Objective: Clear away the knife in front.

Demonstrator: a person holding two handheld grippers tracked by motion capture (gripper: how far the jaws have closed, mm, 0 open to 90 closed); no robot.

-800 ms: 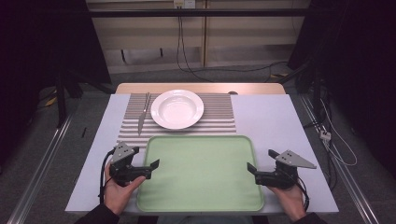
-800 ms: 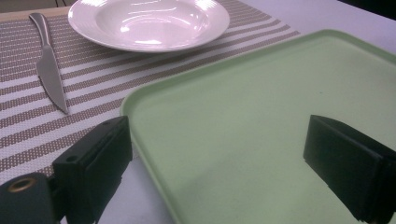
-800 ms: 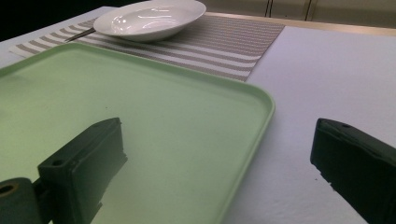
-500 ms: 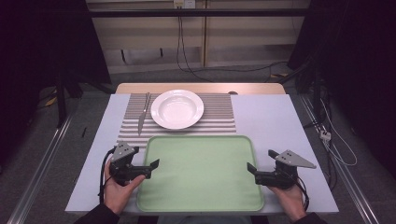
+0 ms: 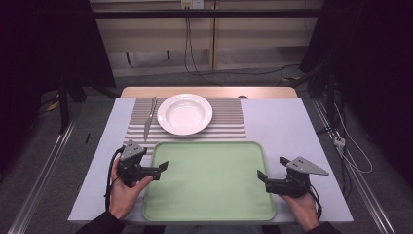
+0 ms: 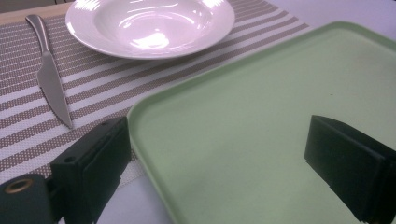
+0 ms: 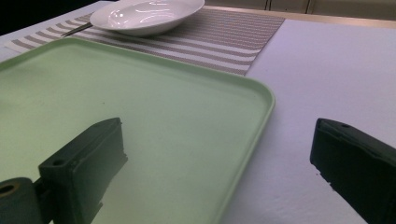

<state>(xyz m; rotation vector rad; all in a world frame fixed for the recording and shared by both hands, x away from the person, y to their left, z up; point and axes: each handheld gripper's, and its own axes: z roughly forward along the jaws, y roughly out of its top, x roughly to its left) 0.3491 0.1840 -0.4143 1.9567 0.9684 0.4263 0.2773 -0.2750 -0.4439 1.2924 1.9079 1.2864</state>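
**At the tray's two edges, both grippers wait open**

On the pale lilac table (image 5: pixel 287 131) lies a light green rectangular plastic tray (image 5: pixel 209 180) with rounded corners, close to the person's side. Beyond it sits a brown-and-white striped placemat (image 5: pixel 229 122) carrying a white round deep plate (image 5: pixel 185 113) and, just left of the plate, a steel table knife (image 5: pixel 148 121) that points toward the tray.

The left gripper (image 5: pixel 163 167) is held at the tray's left edge. Its jaws stand wide apart and grasp nothing; in the left gripper view one jaw sits outside the tray's rim over the placemat's corner, the other above the tray's bare surface, so the rim runs between them. The right gripper (image 5: pixel 261 176) is at the tray's right edge, likewise wide open and empty; in the right gripper view one jaw hangs over the tray and the other over the bare table, the rim between them.

Compared with the earlier high views, nothing has shifted: both hands, the tray, plate and knife lie exactly as they did.
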